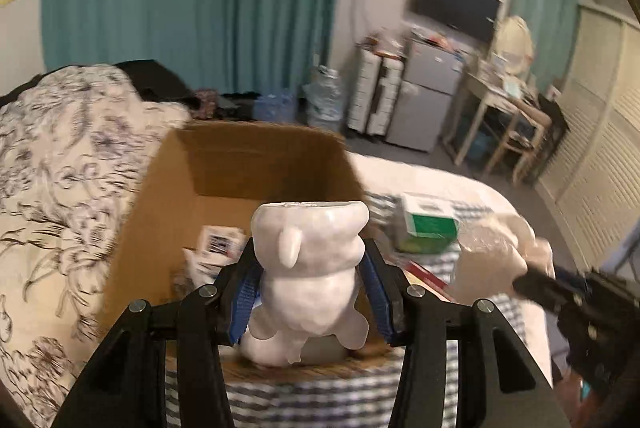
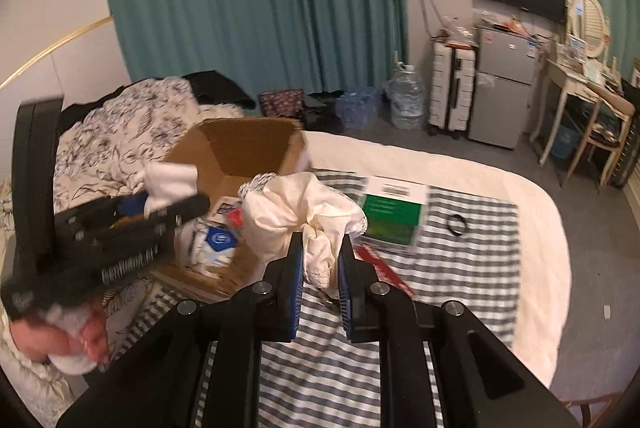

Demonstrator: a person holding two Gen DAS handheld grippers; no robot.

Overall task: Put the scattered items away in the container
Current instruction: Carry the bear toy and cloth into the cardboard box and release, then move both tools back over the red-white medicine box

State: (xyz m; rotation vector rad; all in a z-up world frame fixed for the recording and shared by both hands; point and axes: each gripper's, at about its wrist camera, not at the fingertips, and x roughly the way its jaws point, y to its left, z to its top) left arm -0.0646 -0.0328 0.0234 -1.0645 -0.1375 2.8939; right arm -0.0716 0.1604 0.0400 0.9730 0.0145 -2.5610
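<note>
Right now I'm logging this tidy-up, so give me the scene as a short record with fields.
Left gripper: jaws shut on white figurine, held above the box's near edge
Right gripper: jaws shut on cream cloth
Container: open cardboard box on the bed, some packets already inside
Still out: green and white box, black ring, red item, all on the striped sheet

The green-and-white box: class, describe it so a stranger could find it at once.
Start at the bed and find the striped cloth spread over it. To the right of the open cardboard box a flat green-and-white box lies on that cloth. It alone has a green face with a white barcoded end.
</note>
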